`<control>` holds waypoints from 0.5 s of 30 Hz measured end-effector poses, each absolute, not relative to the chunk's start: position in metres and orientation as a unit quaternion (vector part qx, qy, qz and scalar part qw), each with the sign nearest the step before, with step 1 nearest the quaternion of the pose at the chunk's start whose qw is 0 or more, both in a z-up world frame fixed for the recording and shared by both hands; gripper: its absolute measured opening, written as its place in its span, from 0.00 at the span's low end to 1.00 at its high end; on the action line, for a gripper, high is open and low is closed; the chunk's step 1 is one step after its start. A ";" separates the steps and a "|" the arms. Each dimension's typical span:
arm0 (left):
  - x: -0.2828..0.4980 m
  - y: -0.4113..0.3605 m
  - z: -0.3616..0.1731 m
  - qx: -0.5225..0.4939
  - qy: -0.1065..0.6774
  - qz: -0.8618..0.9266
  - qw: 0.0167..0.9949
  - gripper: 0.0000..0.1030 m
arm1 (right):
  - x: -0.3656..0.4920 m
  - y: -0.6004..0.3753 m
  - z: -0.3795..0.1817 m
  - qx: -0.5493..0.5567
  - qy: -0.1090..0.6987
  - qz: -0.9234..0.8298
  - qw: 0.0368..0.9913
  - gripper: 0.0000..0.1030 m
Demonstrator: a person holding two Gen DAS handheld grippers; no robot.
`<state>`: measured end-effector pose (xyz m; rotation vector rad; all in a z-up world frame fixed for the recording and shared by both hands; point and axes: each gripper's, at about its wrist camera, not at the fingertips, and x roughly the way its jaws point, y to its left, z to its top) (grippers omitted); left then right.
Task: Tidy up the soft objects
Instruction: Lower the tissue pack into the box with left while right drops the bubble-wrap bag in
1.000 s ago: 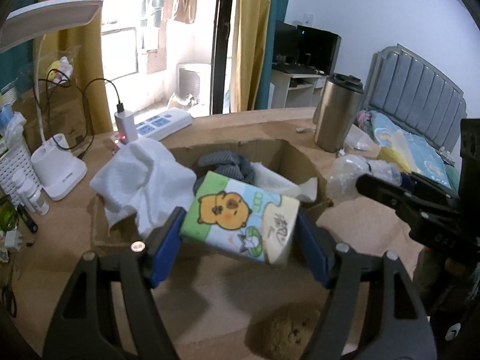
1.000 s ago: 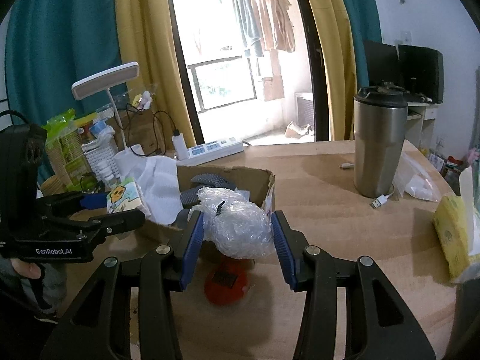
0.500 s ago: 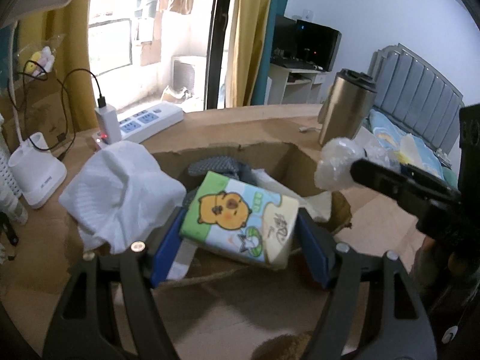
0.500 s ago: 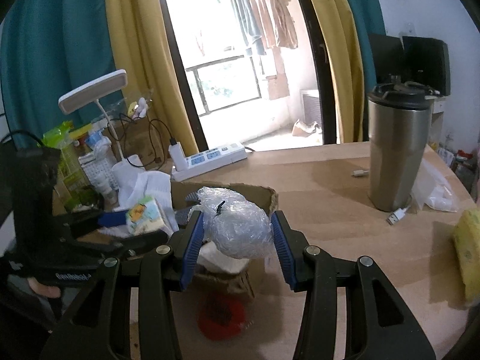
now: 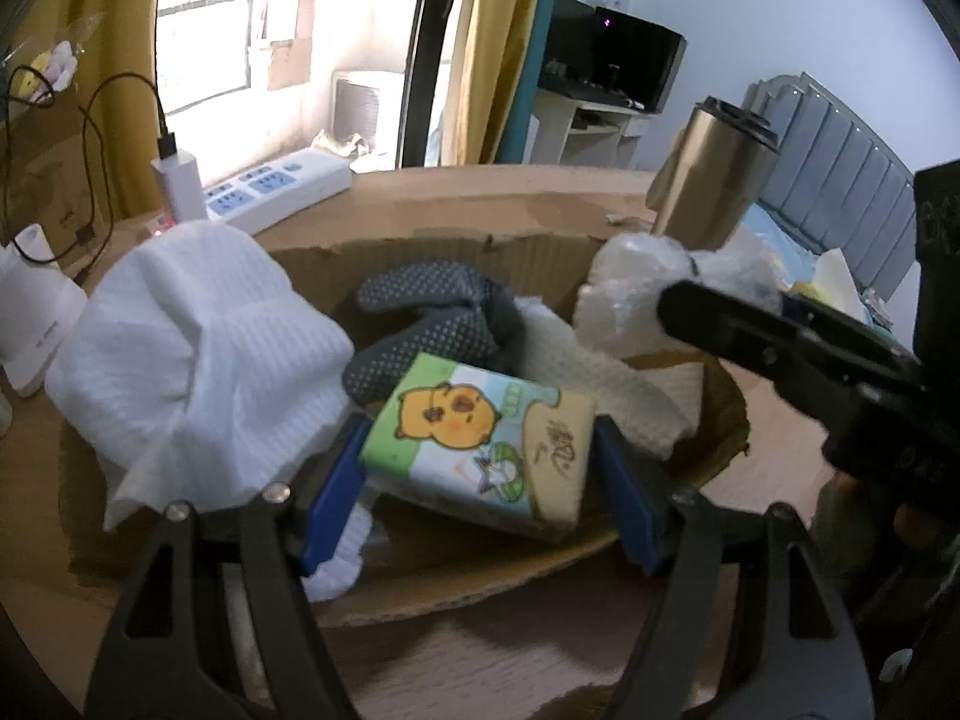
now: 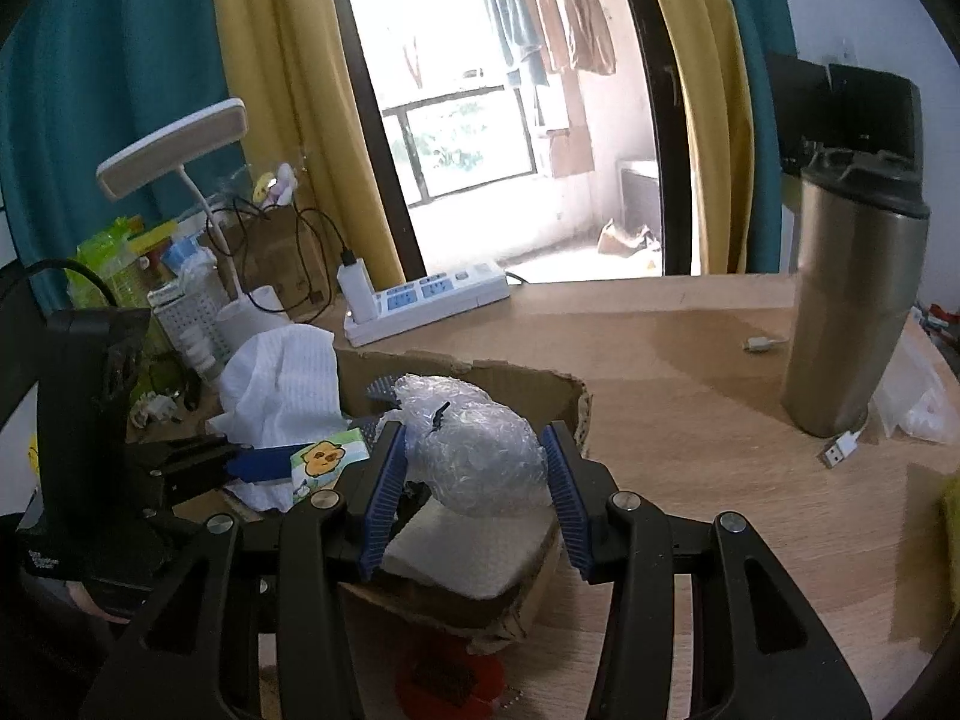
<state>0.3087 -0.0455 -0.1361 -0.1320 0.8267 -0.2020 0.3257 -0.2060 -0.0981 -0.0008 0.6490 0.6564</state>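
My left gripper (image 5: 480, 480) is shut on a tissue pack (image 5: 480, 447) printed with a cartoon bear, held inside the open cardboard box (image 5: 456, 240). The pack also shows in the right wrist view (image 6: 327, 459). My right gripper (image 6: 474, 480) is shut on a wad of clear bubble wrap (image 6: 474, 450), held over the box's right end (image 6: 540, 384); the wad shows in the left wrist view (image 5: 624, 294). In the box lie a white towel (image 5: 192, 348), a grey dotted glove (image 5: 432, 324) and a white cloth (image 6: 468, 564).
A steel tumbler (image 6: 852, 312) stands on the wooden table at the right, with a USB plug (image 6: 840, 450) beside it. A white power strip (image 6: 426, 306), desk lamp (image 6: 180, 144) and clutter sit behind the box. A red object (image 6: 450, 678) lies below my right gripper.
Both grippers have moved forward over the box. The tissue pack is now down inside it and the bubble wrap is above its right end.
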 end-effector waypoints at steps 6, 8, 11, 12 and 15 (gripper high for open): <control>0.311 -0.045 -0.142 -0.069 0.408 -0.107 0.904 0.72 | 0.332 -0.193 -0.108 -0.013 0.337 0.309 0.889 0.47; 0.313 -0.045 -0.142 -0.070 0.409 -0.107 0.904 0.72 | 0.333 -0.194 -0.110 -0.012 0.342 0.303 0.889 0.47; 0.313 -0.046 -0.142 -0.071 0.411 -0.105 0.903 0.72 | 0.334 -0.193 -0.109 -0.012 0.346 0.298 0.890 0.49; 0.312 -0.047 -0.141 -0.070 0.412 -0.105 0.903 0.72 | 0.334 -0.192 -0.109 -0.014 0.345 0.297 0.890 0.49; 0.310 -0.047 -0.139 -0.071 0.409 -0.101 0.904 0.72 | 0.332 -0.191 -0.107 -0.019 0.346 0.292 0.891 0.53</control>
